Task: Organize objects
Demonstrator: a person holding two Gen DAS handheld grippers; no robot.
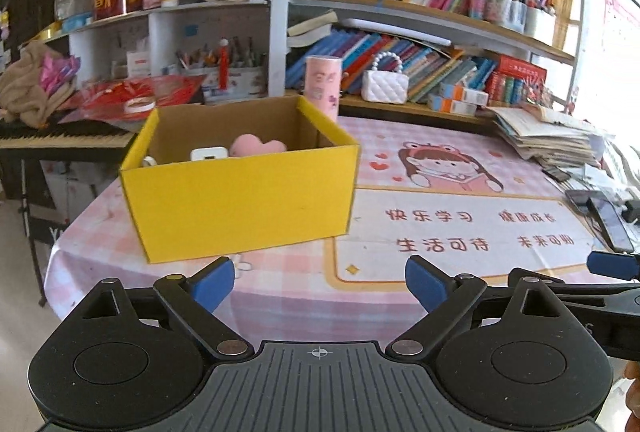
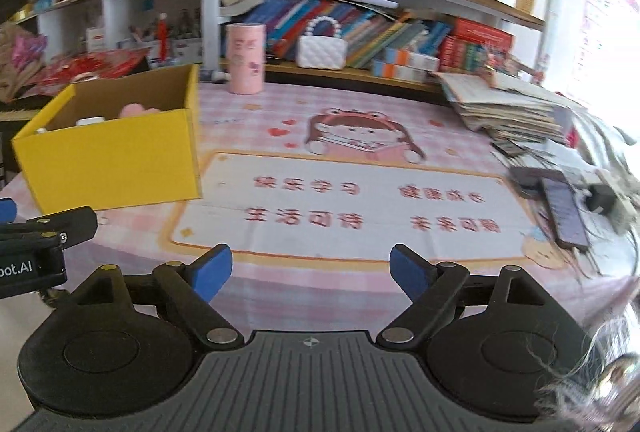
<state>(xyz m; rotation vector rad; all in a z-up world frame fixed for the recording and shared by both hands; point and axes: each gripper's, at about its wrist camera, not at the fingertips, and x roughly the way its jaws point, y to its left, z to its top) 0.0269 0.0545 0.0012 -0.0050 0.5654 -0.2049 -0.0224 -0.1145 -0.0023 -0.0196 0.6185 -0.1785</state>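
yellow box (image 1: 240,191) sat ahead-left of left tongs (image 1: 320,286), nearer them | right tongs (image 2: 311,272) further off | both spread wide, nothing held

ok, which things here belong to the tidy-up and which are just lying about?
Job:
- yellow box
- pink heart and white charger inside it
- left gripper and right gripper, both open and empty

Lying about:
- pink tube
- white handbag
- paper stack
- phone
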